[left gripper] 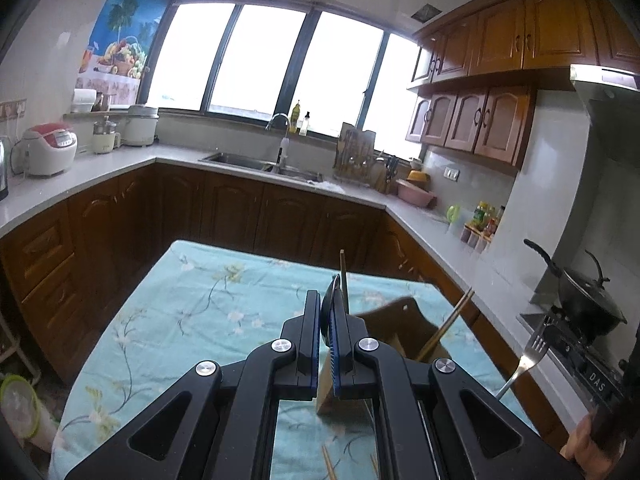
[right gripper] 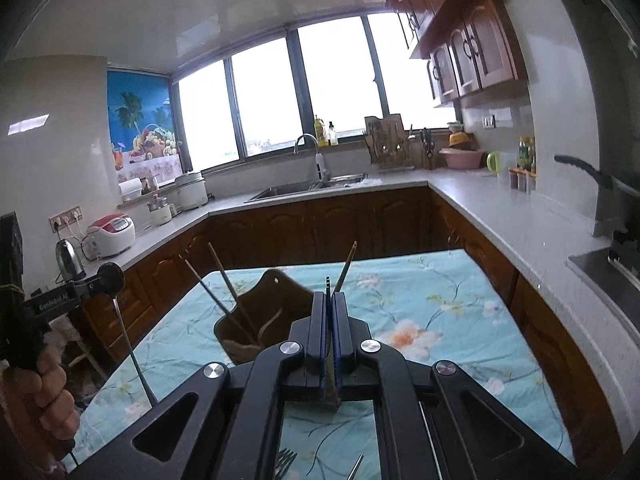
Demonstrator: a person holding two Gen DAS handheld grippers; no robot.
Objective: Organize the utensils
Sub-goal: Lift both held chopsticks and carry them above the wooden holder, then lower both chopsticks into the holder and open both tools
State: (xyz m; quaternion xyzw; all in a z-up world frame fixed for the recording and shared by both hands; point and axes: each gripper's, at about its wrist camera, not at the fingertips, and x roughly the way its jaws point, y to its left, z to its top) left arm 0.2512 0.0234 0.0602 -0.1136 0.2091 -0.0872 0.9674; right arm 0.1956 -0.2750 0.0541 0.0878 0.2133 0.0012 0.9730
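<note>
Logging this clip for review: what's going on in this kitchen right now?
A person holds a gripper in each hand above a table with a floral cloth. The left gripper is shut on a dark-bowled spoon. The right gripper is shut on a thin utensil, apparently the fork. A wooden holder on the table already has chopsticks in it.

Home kitchen, indicated by wooden cabinets (left gripper: 500,44), steel sink (left gripper: 240,160) set under a wide window (left gripper: 264,60), rice cooker (left gripper: 50,148), wok (left gripper: 588,304) placed on the stove.
</note>
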